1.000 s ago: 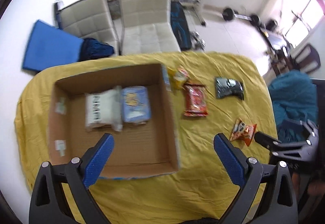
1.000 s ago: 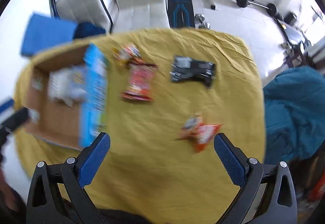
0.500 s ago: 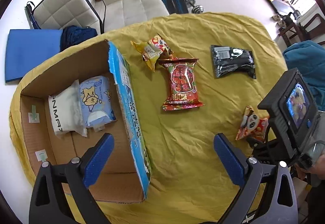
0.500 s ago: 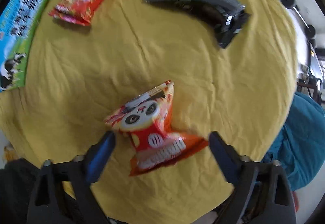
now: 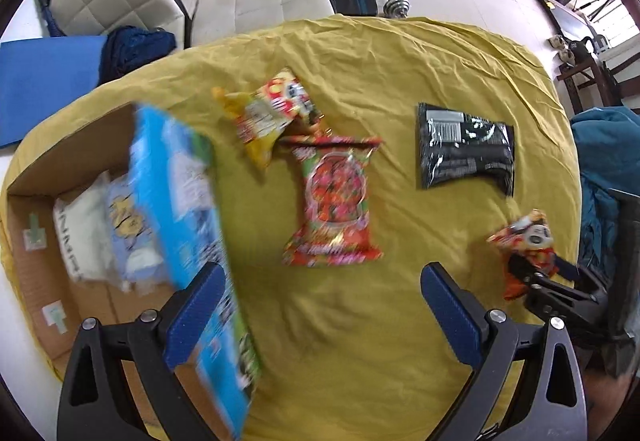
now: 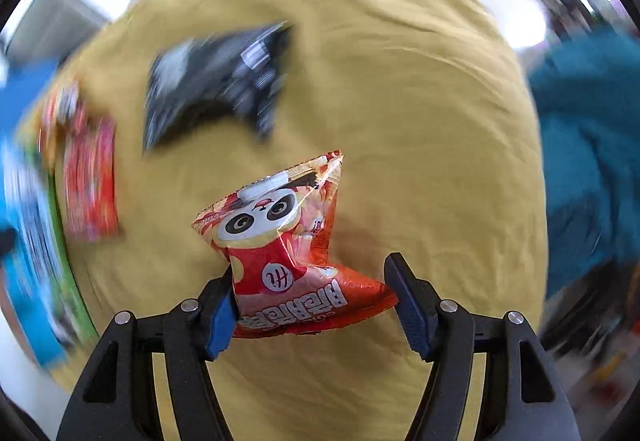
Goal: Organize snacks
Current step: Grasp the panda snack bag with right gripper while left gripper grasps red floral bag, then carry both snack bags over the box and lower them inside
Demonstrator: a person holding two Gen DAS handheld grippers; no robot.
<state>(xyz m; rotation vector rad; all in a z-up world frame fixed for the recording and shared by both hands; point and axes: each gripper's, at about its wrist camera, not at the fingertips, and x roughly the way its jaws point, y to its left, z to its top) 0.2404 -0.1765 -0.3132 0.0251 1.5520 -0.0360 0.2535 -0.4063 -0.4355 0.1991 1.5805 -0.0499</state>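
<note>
Near desk's right edge, right claw (image 6: 312, 305) tilts low, pinching panda snack bag (image 6: 288, 253) between fingers; left claw (image 5: 320, 313) hovers spread above desk (image 5: 360, 341).

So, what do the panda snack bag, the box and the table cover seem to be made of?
Panda snack bag: thin glossy plastic film, probably; it shines and crumples between the right claw fingers.
Box: brown corrugated cardboard inside, matte, with a printed blue outer face.
Yellow table cover: soft woven cloth, it seems; matte, wrinkled all over.
</note>
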